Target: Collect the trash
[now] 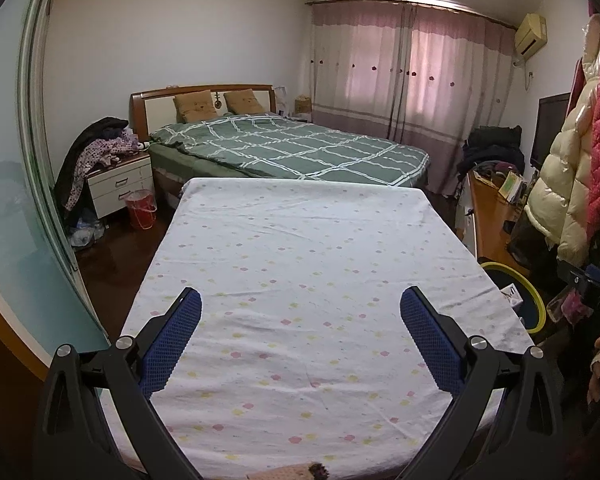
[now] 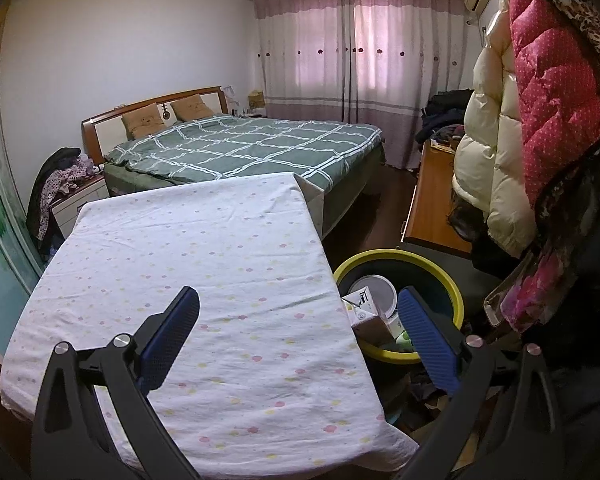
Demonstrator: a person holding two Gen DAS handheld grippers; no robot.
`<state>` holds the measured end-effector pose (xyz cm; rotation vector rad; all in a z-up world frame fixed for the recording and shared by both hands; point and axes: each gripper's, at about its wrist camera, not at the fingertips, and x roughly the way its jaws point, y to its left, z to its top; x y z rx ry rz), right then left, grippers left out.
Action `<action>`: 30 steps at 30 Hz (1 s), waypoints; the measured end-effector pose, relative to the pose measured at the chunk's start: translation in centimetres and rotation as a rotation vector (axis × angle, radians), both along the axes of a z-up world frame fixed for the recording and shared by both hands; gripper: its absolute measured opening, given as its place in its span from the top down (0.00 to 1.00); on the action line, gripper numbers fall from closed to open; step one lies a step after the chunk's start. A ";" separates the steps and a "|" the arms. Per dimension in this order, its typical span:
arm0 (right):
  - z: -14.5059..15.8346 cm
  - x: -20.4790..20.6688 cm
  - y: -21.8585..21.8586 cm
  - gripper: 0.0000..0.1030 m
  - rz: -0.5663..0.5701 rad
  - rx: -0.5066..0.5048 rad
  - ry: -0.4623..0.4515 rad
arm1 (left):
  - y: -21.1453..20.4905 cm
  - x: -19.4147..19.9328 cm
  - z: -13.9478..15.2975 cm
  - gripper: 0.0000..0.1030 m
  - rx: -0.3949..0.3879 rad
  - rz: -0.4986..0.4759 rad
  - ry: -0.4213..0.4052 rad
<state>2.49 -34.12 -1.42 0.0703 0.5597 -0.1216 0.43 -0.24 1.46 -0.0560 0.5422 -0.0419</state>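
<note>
- Late stage, by the look of it: no litter visible on the cloth-covered bench (image 1: 300, 280), flowered sheet bare apart from a small brownish scrap (image 1: 296, 471) at the very near edge in the left wrist view, too cropped to identify.
- Left gripper (image 1: 300, 312) hovering over the bench, fingers (image 1: 172, 344) spread wide, holding nothing.
- Right gripper (image 2: 299, 312) straddling the bench's right edge, fingers (image 2: 428, 344) equally wide apart, empty; right one hanging above the bin.
- Yellow-rimmed trash bin (image 2: 458, 300) on the floor just beside the bench's right side, already loaded: a white carton (image 2: 360, 304), a round white lid or disc (image 2: 374, 290), a brown box (image 2: 374, 328), something green (image 2: 404, 338) lower down.
- Next move, as a judgement: check that near-edge scrap with the left gripper, pinch it low against the sheet without snagging the fabric, then carry it right to the bin.
- Red bucket (image 1: 141, 209) by the nightstand, contents not discernible.
</note>
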 end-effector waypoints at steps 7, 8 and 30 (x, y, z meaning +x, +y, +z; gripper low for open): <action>0.1 -0.1 -0.3 0.08 -0.007 0.005 -0.007 | -0.7 0.1 0.3 0.05 0.009 -0.010 -0.006; 0.1 -0.1 -0.4 0.08 -0.008 0.006 -0.007 | -0.7 0.2 0.3 0.05 0.010 -0.011 -0.005; -0.1 0.0 -0.2 0.08 -0.002 0.004 -0.004 | -1.1 0.2 -0.1 0.05 0.016 -0.014 -0.004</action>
